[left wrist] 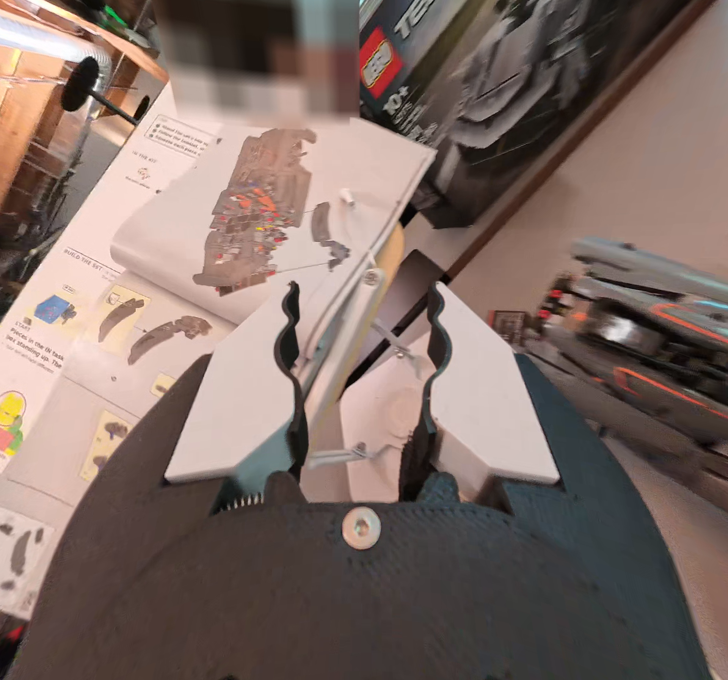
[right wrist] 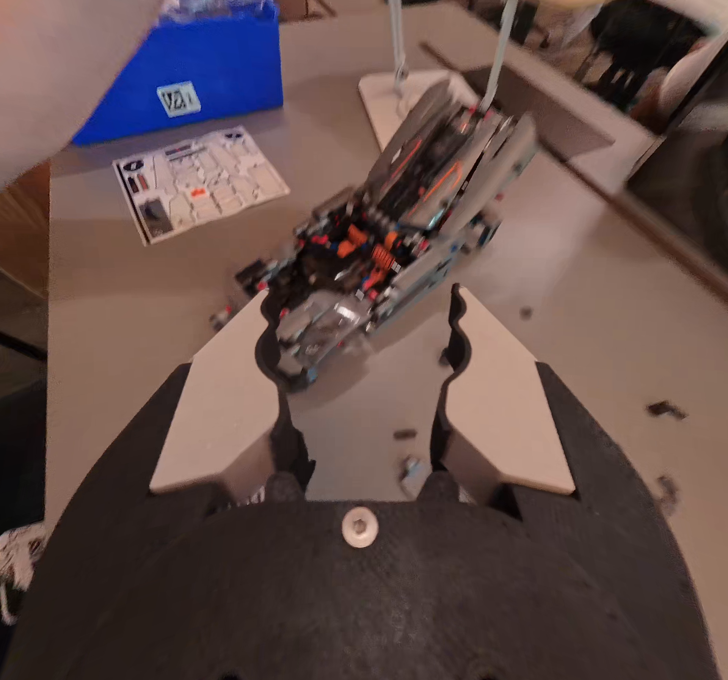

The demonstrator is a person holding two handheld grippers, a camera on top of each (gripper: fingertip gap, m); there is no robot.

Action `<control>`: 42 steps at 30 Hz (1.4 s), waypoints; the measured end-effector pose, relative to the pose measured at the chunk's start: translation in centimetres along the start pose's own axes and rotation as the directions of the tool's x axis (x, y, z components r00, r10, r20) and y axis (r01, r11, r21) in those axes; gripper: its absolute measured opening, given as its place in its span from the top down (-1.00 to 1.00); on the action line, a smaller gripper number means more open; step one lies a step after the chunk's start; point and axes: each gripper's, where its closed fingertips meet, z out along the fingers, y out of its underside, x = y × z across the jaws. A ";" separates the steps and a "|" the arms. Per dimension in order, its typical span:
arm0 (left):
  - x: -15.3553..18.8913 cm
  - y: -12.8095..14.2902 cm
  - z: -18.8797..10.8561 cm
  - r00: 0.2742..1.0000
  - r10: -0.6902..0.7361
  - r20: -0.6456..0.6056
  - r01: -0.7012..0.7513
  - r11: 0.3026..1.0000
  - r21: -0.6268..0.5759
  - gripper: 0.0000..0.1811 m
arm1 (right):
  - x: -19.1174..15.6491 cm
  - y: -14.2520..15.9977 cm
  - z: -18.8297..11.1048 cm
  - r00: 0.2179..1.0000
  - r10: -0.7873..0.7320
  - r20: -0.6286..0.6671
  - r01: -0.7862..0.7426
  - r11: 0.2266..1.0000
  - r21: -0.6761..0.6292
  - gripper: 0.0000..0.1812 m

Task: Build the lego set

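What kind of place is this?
Probably a tabletop workstation set up for Lego building: a half-built model lies on a plain table, with a blue bin of bagged parts and an instruction booklet propped on a stand.

Black textured left claw [left wrist: 364, 294], white fingers [left wrist: 244, 393] (silver centre screw), wavy black pads.
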 end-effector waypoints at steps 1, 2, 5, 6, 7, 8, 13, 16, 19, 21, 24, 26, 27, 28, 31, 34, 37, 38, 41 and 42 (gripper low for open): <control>-0.9 0.5 1.3 1.000 0.001 0.009 -0.001 1.000 -0.019 0.30 | 0.8 -2.1 -0.1 1.000 -0.018 -0.021 0.019 0.999 0.033 0.00; -1.8 1.1 2.5 1.000 -0.010 0.021 0.010 0.999 -0.036 0.29 | 1.6 -4.5 -0.2 0.999 -0.036 -0.040 0.039 0.996 0.078 -0.04; -3.1 3.4 5.2 0.998 -0.046 0.053 0.050 0.996 -0.073 0.31 | 4.8 -11.6 0.6 0.989 -0.103 -0.102 0.122 0.972 0.202 -0.19; -2.9 3.9 5.7 0.997 -0.066 0.047 0.069 0.995 -0.074 0.31 | 6.1 -13.3 1.4 0.983 -0.129 -0.130 0.154 0.965 0.211 -0.19; -2.7 4.3 6.2 0.997 -0.066 0.040 0.069 0.995 -0.070 0.31 | 7.4 -14.7 2.6 0.977 -0.157 -0.145 0.185 0.960 0.209 -0.18; -2.8 4.6 6.5 0.997 -0.044 0.058 0.048 0.997 -0.060 0.33 | 8.7 -15.9 3.9 0.972 -0.176 -0.157 0.207 0.957 0.203 -0.12; -3.8 4.6 6.8 0.995 -0.071 0.074 0.069 0.997 0.033 0.54 | 15.3 -19.2 12.1 0.959 -0.237 -0.153 0.256 0.960 0.114 0.14; -3.7 4.6 7.1 0.995 -0.072 0.073 0.066 0.994 0.085 0.55 | 17.3 -20.6 16.5 0.910 -0.393 -0.128 0.404 0.912 0.070 0.36; -3.4 4.9 7.6 0.998 -0.023 0.054 0.020 0.998 0.066 0.55 | 18.1 -19.7 19.7 0.818 -0.572 -0.063 0.571 0.820 -0.040 0.48; -3.4 5.0 7.4 0.998 -0.031 0.052 0.027 0.996 0.079 0.59 | 18.6 -19.4 21.0 0.749 -0.660 -0.059 0.656 0.751 -0.074 0.55; -3.1 5.1 7.3 0.998 -0.057 0.032 0.054 0.994 0.096 0.57 | 19.1 -19.8 21.4 0.689 -0.719 -0.092 0.714 0.695 -0.083 0.79; -3.1 5.1 7.3 0.998 -0.045 0.045 0.042 0.996 0.075 0.59 | 19.3 -19.9 21.2 0.655 -0.748 -0.105 0.739 0.664 -0.115 0.90; -3.0 5.1 7.3 0.998 -0.042 0.046 0.038 0.997 0.065 0.60 | 19.3 -19.8 21.2 0.643 -0.758 -0.106 0.746 0.652 -0.133 0.90; -3.0 5.1 7.3 0.998 -0.036 0.048 0.033 0.998 0.060 0.62 | 19.3 -19.8 21.2 0.634 -0.766 -0.106 0.752 0.643 -0.147 0.91; -2.9 5.2 7.3 0.997 -0.058 0.059 0.054 0.996 0.064 0.64 | 19.3 -19.0 20.9 0.616 -0.786 -0.056 0.763 0.613 -0.204 0.95; -2.8 5.2 7.2 0.995 -0.070 0.067 0.065 0.995 0.071 0.67 | 19.1 -18.0 20.6 0.625 -0.781 0.002 0.759 0.606 -0.237 0.98; -2.7 5.3 7.1 0.995 -0.076 0.063 0.072 0.995 0.063 0.69 | 18.4 -16.3 20.4 0.667 -0.743 0.062 0.729 0.632 -0.264 1.00; -2.7 5.3 7.2 0.995 -0.081 0.061 0.077 0.995 0.066 0.69 | 17.9 -15.6 20.4 0.677 -0.731 0.089 0.723 0.637 -0.268 1.00; -2.7 5.4 7.2 0.994 -0.097 0.050 0.093 0.993 0.072 0.69 | 16.4 -14.2 20.6 0.721 -0.680 0.133 0.689 0.682 -0.244 0.99; -2.7 5.4 7.2 0.994 -0.096 0.047 0.092 0.993 0.074 0.69 | 16.1 -13.9 20.5 0.736 -0.659 0.153 0.675 0.696 -0.245 0.97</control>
